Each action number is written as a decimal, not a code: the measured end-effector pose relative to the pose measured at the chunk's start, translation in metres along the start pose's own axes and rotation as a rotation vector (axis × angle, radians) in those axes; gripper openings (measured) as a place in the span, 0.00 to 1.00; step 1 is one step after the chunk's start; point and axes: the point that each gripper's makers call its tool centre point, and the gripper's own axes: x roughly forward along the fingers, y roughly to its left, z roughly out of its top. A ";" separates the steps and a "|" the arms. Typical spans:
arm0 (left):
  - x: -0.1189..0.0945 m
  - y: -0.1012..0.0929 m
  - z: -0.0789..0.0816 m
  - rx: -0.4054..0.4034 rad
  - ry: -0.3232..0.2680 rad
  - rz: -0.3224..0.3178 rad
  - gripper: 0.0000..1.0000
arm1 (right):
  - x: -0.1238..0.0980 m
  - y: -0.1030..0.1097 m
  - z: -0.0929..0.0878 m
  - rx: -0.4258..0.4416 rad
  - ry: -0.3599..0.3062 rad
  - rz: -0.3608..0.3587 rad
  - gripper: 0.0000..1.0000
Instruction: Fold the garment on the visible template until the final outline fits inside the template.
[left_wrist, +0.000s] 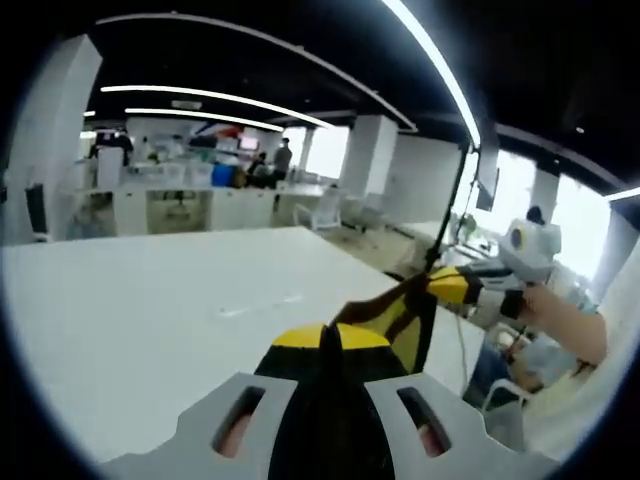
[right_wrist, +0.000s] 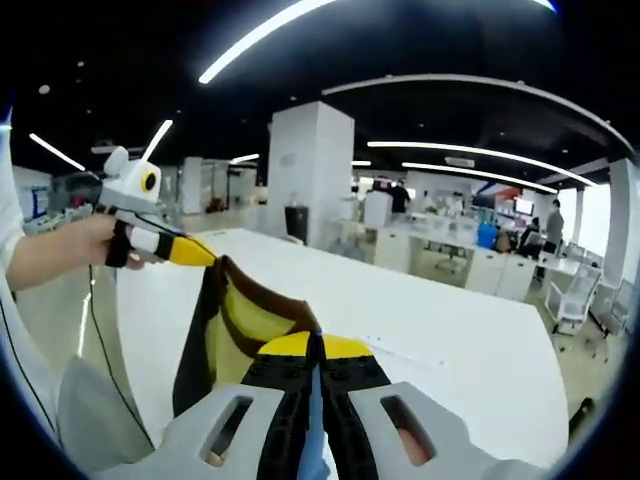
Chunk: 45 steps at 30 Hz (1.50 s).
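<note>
The garment (left_wrist: 400, 320) is dark brown and black with yellow panels, and it hangs stretched in the air above the white table (left_wrist: 150, 320). My left gripper (left_wrist: 326, 340) is shut on one edge of it, its yellow tips pressed together. My right gripper (left_wrist: 452, 286) enters from the right, held by a hand and shut on the other edge. In the right gripper view the garment (right_wrist: 235, 325) sags between my right gripper (right_wrist: 315, 347), shut on the cloth, and my left gripper (right_wrist: 190, 251), shut on its far corner. Faint tape marks (left_wrist: 250, 306) show on the table.
The table (right_wrist: 450, 340) stretches wide and white under both grippers. A person's forearm (left_wrist: 570, 330) and a hand (right_wrist: 70, 250) hold the grippers. Office desks, white pillars (right_wrist: 310, 170), chairs and distant people stand beyond the table's far edge.
</note>
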 end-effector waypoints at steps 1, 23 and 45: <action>0.003 0.003 -0.002 -0.005 0.004 0.002 0.00 | 0.003 -0.001 -0.002 0.004 0.004 0.001 0.02; 0.066 0.068 -0.036 -0.090 0.088 0.034 0.00 | 0.077 -0.041 -0.055 0.070 0.104 0.009 0.02; 0.128 0.124 -0.083 -0.172 0.201 0.056 0.00 | 0.145 -0.074 -0.119 0.111 0.247 0.031 0.02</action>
